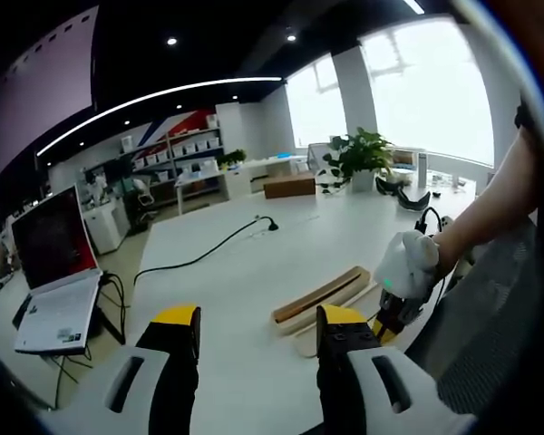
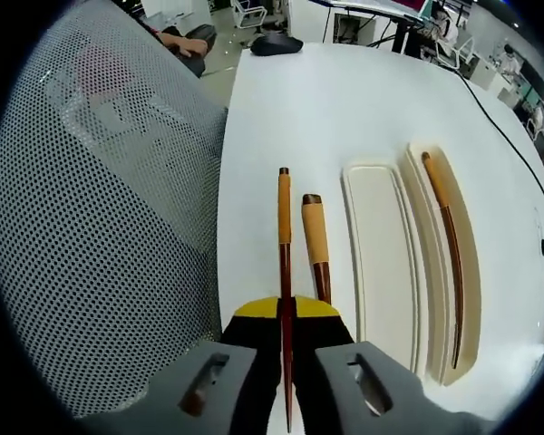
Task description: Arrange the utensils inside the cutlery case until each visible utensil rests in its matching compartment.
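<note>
My right hand-held gripper is clamped on a chopstick, whose orange-banded end points away over the white bench. Just beside it lies a second utensil with an orange handle. Further right sits the cutlery case: another chopstick rests in its outer slot. My left hand-held gripper hangs above the bench with jaws apart, holding nothing.

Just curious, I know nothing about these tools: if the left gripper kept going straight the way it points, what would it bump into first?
Probably nothing soon: ahead of the left gripper lies bare white table; depth is unclear.
</note>
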A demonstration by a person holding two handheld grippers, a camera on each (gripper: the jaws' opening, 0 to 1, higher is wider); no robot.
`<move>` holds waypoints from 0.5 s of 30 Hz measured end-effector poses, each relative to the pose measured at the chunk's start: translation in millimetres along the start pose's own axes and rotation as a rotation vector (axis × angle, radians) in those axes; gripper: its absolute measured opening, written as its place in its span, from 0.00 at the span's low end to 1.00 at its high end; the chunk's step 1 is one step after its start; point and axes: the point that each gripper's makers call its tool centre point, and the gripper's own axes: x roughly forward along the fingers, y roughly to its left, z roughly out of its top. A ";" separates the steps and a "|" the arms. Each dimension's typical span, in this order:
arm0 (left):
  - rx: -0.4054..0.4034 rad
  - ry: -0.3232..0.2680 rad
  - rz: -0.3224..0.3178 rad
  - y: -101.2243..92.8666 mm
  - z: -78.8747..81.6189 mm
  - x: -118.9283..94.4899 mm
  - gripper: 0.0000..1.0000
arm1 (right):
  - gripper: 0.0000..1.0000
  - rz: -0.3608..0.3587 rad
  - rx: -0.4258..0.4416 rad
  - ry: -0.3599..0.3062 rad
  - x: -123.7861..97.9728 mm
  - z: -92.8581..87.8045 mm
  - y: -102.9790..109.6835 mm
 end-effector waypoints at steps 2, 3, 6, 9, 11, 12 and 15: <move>0.000 0.000 0.001 0.1 0.1 -0.1 0.52 | 0.00 -0.003 -0.016 0.004 -2.7 1.7 0.9; 0.001 -0.002 0.002 0.4 0.5 -0.3 0.52 | 0.00 -0.004 -0.021 0.004 -3.9 2.6 0.9; -0.001 -0.003 0.003 0.7 0.6 -0.5 0.52 | 0.00 -0.011 -0.045 0.005 -7.9 4.4 0.3; 0.001 -0.002 0.000 0.0 0.5 -0.4 0.52 | 0.00 -0.015 -0.041 0.007 -12.9 4.1 -1.4; 0.000 -0.002 -0.002 -0.4 0.5 -0.3 0.52 | 0.00 -0.024 -0.048 0.004 -15.8 5.0 -3.0; 0.001 -0.002 -0.002 -0.4 0.5 -0.2 0.52 | 0.00 -0.028 -0.054 0.005 -17.4 5.4 -3.5; 0.004 0.001 -0.005 -1.4 0.1 0.0 0.52 | 0.00 -0.036 -0.063 0.006 -20.8 7.2 -4.3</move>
